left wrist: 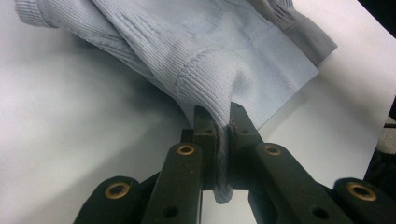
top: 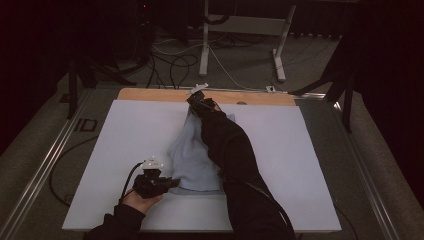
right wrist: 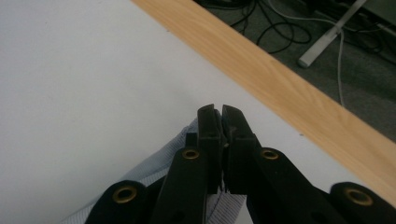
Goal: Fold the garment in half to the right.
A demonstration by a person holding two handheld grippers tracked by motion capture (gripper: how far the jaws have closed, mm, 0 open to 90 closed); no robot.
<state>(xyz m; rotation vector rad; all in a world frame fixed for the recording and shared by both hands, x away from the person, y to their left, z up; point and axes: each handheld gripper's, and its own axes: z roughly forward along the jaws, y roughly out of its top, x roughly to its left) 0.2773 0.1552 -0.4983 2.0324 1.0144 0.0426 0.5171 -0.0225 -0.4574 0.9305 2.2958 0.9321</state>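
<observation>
A light blue knitted sweater (top: 192,155) lies bunched lengthwise on the white board (top: 125,135). At its near left corner my left gripper (top: 172,182) is shut on the ribbed hem; in the left gripper view the jaws (left wrist: 219,114) pinch that edge of the sweater (left wrist: 210,51), lifting it slightly. My right gripper (top: 197,97) reaches to the far end of the garment, with the black sleeve lying across the fabric. In the right gripper view its jaws (right wrist: 220,109) are shut with sweater fabric (right wrist: 163,154) caught between and beneath them.
A strip of wooden tabletop (top: 150,94) (right wrist: 289,84) runs along the board's far edge. Beyond it are floor cables (top: 175,65) and white desk legs (top: 204,45). A metal rail (top: 45,155) borders the left side.
</observation>
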